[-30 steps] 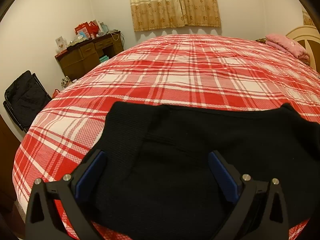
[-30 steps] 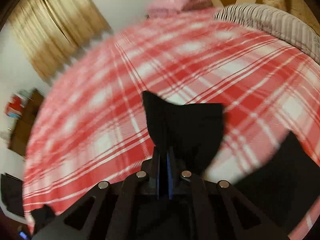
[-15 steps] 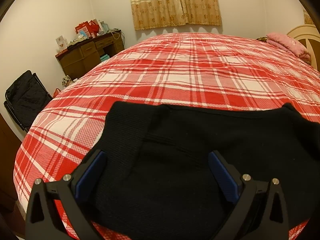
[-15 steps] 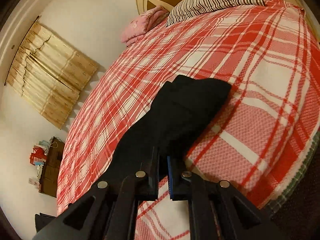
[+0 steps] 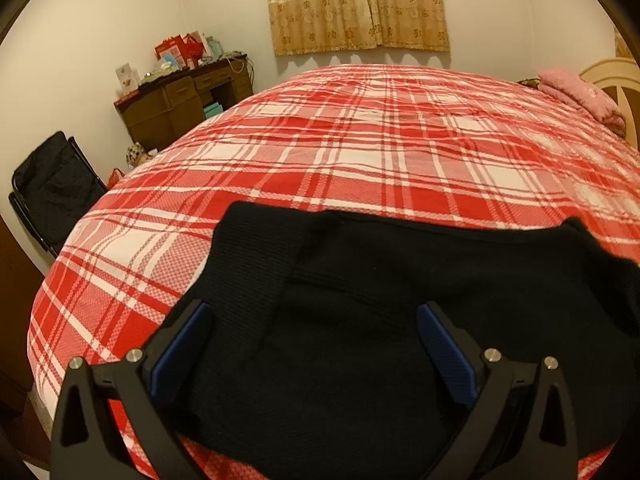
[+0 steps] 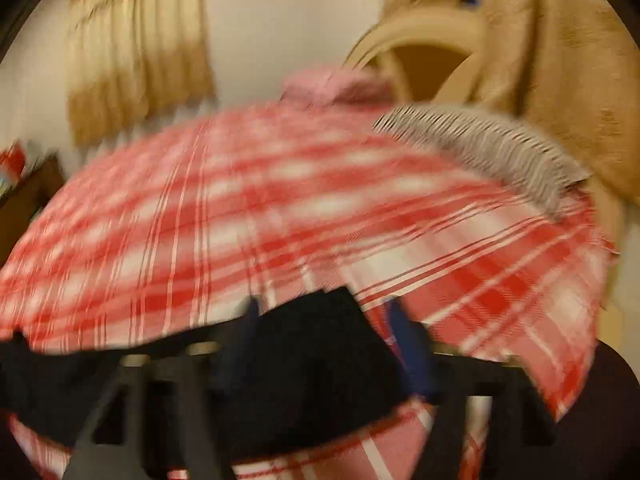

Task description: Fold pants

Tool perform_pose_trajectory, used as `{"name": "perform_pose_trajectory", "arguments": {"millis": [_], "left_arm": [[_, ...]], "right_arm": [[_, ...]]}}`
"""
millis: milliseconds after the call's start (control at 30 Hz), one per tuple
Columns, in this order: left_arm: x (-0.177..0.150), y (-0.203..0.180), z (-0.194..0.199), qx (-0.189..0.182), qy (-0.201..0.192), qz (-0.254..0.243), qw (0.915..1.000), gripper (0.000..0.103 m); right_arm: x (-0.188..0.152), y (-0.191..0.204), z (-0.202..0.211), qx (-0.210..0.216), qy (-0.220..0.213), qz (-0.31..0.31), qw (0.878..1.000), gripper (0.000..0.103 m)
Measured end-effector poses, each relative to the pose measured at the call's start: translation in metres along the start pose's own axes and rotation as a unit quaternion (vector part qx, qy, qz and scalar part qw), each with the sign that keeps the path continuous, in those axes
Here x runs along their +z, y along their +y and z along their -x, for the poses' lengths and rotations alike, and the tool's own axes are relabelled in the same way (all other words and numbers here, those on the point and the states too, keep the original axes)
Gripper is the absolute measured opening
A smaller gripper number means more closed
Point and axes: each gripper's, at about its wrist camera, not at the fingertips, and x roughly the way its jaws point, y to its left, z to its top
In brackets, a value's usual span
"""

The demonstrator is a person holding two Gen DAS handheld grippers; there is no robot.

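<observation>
Straddling black pants point(image 5: 360, 320) (tool point(image 5: 316, 312) spread)

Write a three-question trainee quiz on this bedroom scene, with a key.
1. True or false: the left tongs are clamped shut on the black pants.
2. Which pattern does the bedspread have? A: blue stripes. B: red and white plaid. C: plain green.
3. Fill the blank: the cluttered brown ____ stands by the far wall, left of the bed.

Key: 1 false, their jaws stand wide apart over the pants. 2 B. 3 desk.
</observation>
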Motion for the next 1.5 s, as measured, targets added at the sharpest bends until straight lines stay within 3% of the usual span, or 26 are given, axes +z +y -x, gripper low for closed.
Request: {"name": "perform_pose_trajectory", "arguments": {"millis": [33, 133, 167, 300, 367, 500, 633, 667, 733, 800, 1000, 1100, 1200, 1300, 1367, 1433, 1500], "left_arm": [[0.001, 0.002, 0.004, -0.008, 0.000, 0.007, 0.9999, 0.103], [0.001, 0.013, 0.014, -0.025, -0.008, 0.045, 0.9987, 0.103], [0.001, 0.017, 0.014, -0.028, -0.005, 0.056, 0.9981, 0.103], [0.001, 0.020, 0.013, -0.029, 0.006, 0.067, 0.9973, 0.103], [0.002, 0.016, 0.014, -0.024, 0.006, 0.060, 0.9979, 0.103], [0.003, 0.015, 0.019, -0.034, 0.009, 0.070, 0.9969, 0.103], [0.003, 0.016, 0.023, -0.045, 0.015, 0.086, 0.9951, 0.103], [0.002, 0.016, 0.022, -0.045, 0.017, 0.089, 0.9949, 0.103], [0.002, 0.017, 0.022, -0.043, 0.020, 0.091, 0.9947, 0.103], [0.002, 0.017, 0.023, -0.042, 0.020, 0.093, 0.9946, 0.103], [0.003, 0.017, 0.025, -0.041, 0.019, 0.093, 0.9946, 0.103], [0.004, 0.013, 0.026, -0.035, 0.013, 0.081, 0.9960, 0.103], [0.002, 0.009, 0.022, -0.030, 0.017, 0.070, 0.9970, 0.103], [-0.003, 0.008, 0.016, -0.024, 0.027, 0.066, 0.9972, 0.103], [-0.003, 0.007, 0.018, -0.020, 0.024, 0.056, 0.9979, 0.103], [-0.002, 0.007, 0.022, -0.019, 0.018, 0.051, 0.9983, 0.103], [0.002, 0.009, 0.027, -0.018, 0.010, 0.053, 0.9984, 0.103]], "right_arm": [[0.000, -0.004, -0.012, 0.022, 0.026, -0.003, 0.999, 0.034], [-0.009, -0.009, -0.031, -0.002, 0.059, 0.024, 0.998, 0.034], [-0.013, -0.009, -0.033, -0.021, 0.064, 0.032, 0.997, 0.034], [-0.020, -0.013, -0.027, -0.014, 0.055, 0.033, 0.998, 0.035], [-0.021, -0.013, -0.022, -0.008, 0.058, 0.041, 0.997, 0.039], [-0.019, -0.007, -0.029, 0.019, 0.068, 0.051, 0.996, 0.065], [-0.029, 0.010, -0.029, -0.014, 0.068, 0.116, 0.991, 0.066], [-0.029, 0.011, -0.029, -0.013, 0.067, 0.115, 0.991, 0.064], [-0.028, 0.011, -0.028, 0.002, 0.068, 0.108, 0.992, 0.029], [-0.028, 0.014, -0.024, 0.001, 0.062, 0.110, 0.992, 0.020], [-0.031, 0.014, -0.003, -0.049, 0.009, 0.112, 0.993, 0.014], [-0.032, 0.004, -0.012, -0.085, 0.025, 0.120, 0.989, 0.014], [-0.036, -0.002, -0.024, -0.086, 0.024, 0.127, 0.988, 0.015], [-0.039, 0.007, -0.025, -0.114, 0.003, 0.154, 0.981, 0.025], [-0.037, 0.008, -0.021, -0.136, -0.001, 0.161, 0.977, 0.037], [-0.031, 0.001, -0.005, -0.121, -0.019, 0.121, 0.985, 0.061], [-0.027, -0.011, 0.027, -0.114, -0.075, 0.043, 0.990, 0.061]]}}
